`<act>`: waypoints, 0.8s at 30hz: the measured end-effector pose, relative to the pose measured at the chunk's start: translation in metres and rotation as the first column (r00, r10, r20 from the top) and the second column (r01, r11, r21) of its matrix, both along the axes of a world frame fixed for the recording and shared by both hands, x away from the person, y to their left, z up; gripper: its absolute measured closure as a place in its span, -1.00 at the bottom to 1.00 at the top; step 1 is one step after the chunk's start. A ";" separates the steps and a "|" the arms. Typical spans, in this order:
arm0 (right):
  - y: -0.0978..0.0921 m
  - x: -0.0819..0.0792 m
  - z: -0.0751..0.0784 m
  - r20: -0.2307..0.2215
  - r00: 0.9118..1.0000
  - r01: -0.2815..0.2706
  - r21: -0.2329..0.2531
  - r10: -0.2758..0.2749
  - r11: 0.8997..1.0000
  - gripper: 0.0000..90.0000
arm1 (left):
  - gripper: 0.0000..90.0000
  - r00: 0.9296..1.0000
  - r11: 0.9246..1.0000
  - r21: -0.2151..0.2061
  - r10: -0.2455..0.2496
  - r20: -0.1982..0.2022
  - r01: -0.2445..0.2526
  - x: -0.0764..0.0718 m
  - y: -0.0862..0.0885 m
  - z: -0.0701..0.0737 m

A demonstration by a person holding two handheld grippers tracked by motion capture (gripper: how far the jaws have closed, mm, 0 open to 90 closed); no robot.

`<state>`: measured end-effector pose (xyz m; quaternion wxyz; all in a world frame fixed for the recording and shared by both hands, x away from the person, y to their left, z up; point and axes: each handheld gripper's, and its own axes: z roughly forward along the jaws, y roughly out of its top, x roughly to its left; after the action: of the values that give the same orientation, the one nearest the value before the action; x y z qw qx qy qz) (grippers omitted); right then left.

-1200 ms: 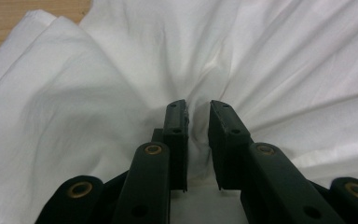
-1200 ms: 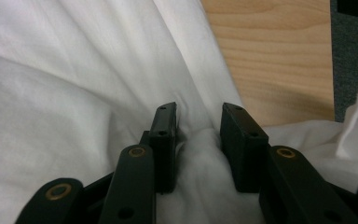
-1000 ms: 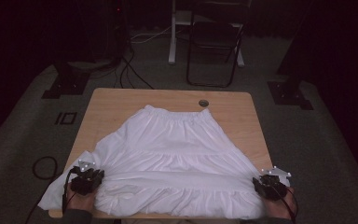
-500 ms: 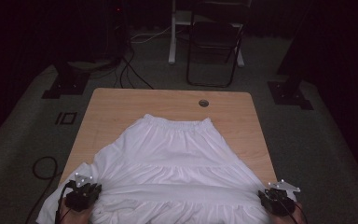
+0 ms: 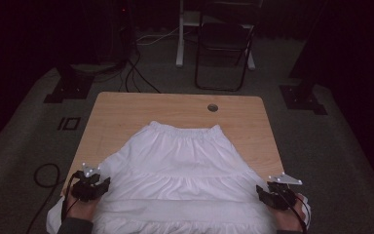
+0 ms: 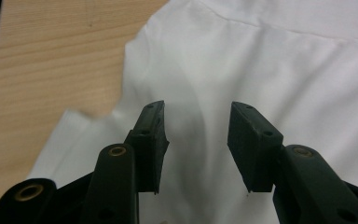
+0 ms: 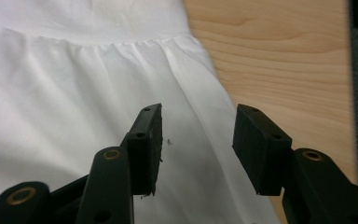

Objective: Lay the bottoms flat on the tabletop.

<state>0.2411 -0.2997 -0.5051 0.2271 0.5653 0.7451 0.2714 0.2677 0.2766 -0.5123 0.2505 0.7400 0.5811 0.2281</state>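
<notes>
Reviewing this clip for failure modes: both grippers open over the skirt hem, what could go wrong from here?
1. The white skirt already hangs over the near edge of the table; with the left gripper and right gripper open, nothing holds it, so it might slide off.
2. The right gripper sits near the skirt's side edge; closing there may catch a single layer or miss the cloth.

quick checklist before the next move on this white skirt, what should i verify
1. Left gripper open: ok, jaws apart over the cloth.
2. Right gripper open: ok, jaws apart.
3. White skirt spread flat: ok, waistband at the far side.
4. Hem on the table: not ok, the near left corner hangs over the edge.
5. Cloth between either gripper's jaws: cannot tell.
</notes>
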 end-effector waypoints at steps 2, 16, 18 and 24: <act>0.004 0.011 -0.008 -0.020 1.000 -0.008 -0.017 0.008 1.000 0.15 | 0.26 1.000 1.000 0.006 0.000 -0.028 0.000 0.011 -0.001 -0.008; -0.012 -0.013 -0.027 -0.075 0.997 0.021 -0.002 -0.021 1.000 0.87 | 0.97 0.999 0.998 -0.040 -0.042 -0.027 0.041 -0.024 -0.002 -0.019; -0.015 -0.020 -0.027 -0.084 0.996 0.027 0.005 -0.026 1.000 0.87 | 0.97 0.998 0.998 -0.043 -0.044 -0.035 0.042 -0.033 -0.001 -0.019; -0.020 -0.033 -0.025 -0.124 0.992 0.027 0.035 -0.022 0.999 0.77 | 0.85 0.997 0.998 -0.021 -0.062 -0.056 0.061 -0.045 -0.002 -0.017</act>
<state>0.2082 -0.3192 -0.5297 0.1734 0.5943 0.7456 0.2467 0.2222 0.2748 -0.5292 0.2481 0.7612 0.5671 0.1937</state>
